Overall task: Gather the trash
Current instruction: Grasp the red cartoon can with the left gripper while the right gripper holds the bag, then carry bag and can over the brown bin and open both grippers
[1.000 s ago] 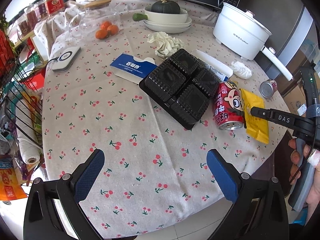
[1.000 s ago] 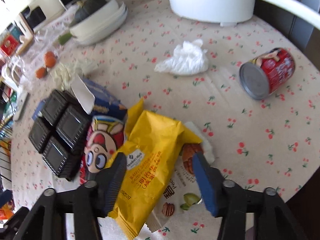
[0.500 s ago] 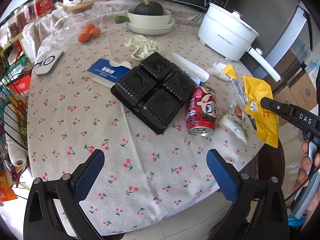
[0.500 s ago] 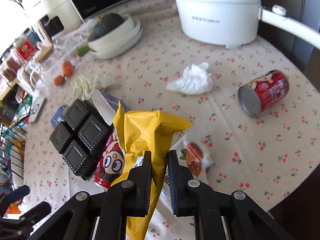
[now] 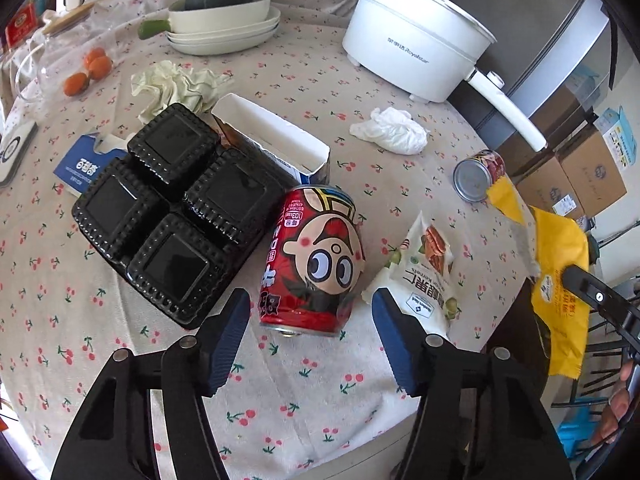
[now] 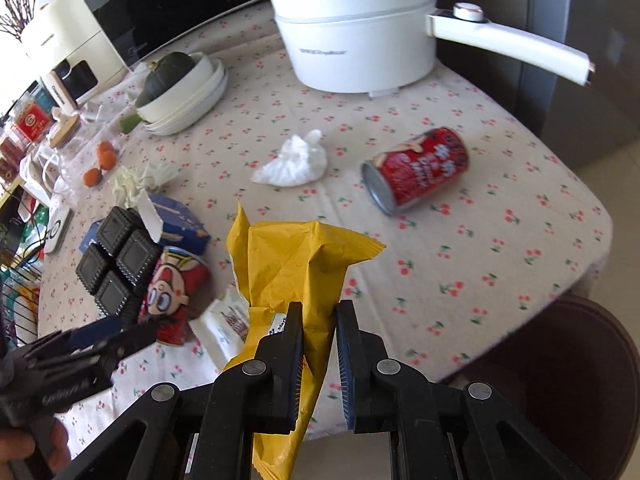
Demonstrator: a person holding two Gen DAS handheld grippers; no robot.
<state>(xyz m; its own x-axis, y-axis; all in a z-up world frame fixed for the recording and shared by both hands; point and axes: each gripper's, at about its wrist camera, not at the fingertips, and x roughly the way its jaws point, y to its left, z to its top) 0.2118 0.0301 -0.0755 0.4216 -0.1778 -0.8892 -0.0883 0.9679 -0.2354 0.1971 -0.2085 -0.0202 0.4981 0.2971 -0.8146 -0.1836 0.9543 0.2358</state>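
1. The right gripper (image 6: 318,338), pinched on the yellow snack wrapper (image 6: 296,272), has lifted it off the bench (image 6: 500,240) – beside the cartoon can (image 5: 316,264).
2. The left gripper (image 5: 311,320) has come up to that can – jaws closing, can between them, untouched.

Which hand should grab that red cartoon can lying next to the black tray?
Probably the left. The left gripper already straddles the red can, its jaws closing around it, pads not yet touching. The right gripper is shut on the yellow wrapper, so it is occupied.
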